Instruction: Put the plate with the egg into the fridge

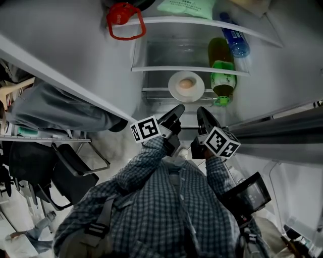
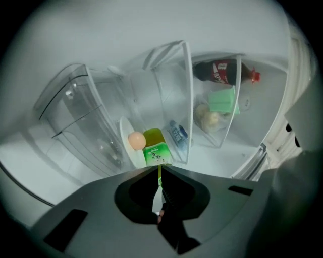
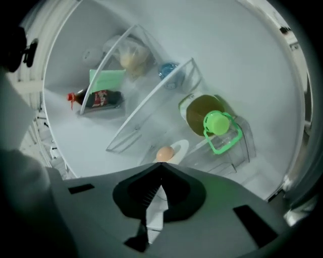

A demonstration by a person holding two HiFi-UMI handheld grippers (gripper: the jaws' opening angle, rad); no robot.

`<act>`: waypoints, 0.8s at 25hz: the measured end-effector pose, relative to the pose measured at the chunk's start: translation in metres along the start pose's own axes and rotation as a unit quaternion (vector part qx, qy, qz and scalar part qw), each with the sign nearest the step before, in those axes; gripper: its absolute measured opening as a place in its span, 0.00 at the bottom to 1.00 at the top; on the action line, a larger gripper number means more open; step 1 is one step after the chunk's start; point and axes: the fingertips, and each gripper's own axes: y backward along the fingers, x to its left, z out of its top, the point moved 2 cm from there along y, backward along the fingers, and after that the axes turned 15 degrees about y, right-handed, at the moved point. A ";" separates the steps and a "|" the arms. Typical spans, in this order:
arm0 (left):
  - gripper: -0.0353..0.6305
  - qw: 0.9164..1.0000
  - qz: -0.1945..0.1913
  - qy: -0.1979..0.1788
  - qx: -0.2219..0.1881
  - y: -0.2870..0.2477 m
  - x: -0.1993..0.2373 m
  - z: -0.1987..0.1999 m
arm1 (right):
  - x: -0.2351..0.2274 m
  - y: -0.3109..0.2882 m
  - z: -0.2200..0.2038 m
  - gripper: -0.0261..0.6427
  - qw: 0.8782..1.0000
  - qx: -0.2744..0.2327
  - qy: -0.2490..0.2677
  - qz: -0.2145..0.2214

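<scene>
A white plate (image 1: 174,91) carrying a tan egg (image 1: 185,83) rests on a glass shelf (image 1: 151,69) inside the open fridge. The same plate (image 2: 125,143) and egg (image 2: 137,140) show in the left gripper view, and the plate (image 3: 181,148) and egg (image 3: 164,154) show in the right gripper view. My left gripper (image 1: 177,110) sits just in front of the shelf edge, apart from the plate, with its jaws closed and empty. My right gripper (image 1: 202,113) is beside it, also shut and empty. Their tips meet in the left gripper (image 2: 159,169) view and the right gripper (image 3: 161,165) view.
A green-capped bottle of yellow liquid (image 1: 221,68) lies right of the plate. A blue-labelled bottle (image 1: 235,40) and a green packet (image 1: 186,7) sit on the shelf above. A red-handled object (image 1: 125,21) hangs at the upper left. The fridge door (image 1: 60,60) stands open at left.
</scene>
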 end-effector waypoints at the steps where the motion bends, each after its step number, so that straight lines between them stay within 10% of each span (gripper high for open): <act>1: 0.08 1.000 0.002 -0.017 0.003 0.000 -0.004 -0.001 | 0.003 0.002 0.002 0.05 1.000 -0.001 0.030 -0.005; 11: 0.06 0.969 0.051 -0.237 0.043 -0.004 -0.034 -0.007 | 0.042 0.015 0.030 0.05 0.950 -0.033 0.306 -0.043; 20: 0.06 0.919 0.069 -0.381 0.075 -0.005 -0.047 -0.022 | 0.056 0.019 0.039 0.05 0.936 -0.048 0.345 -0.044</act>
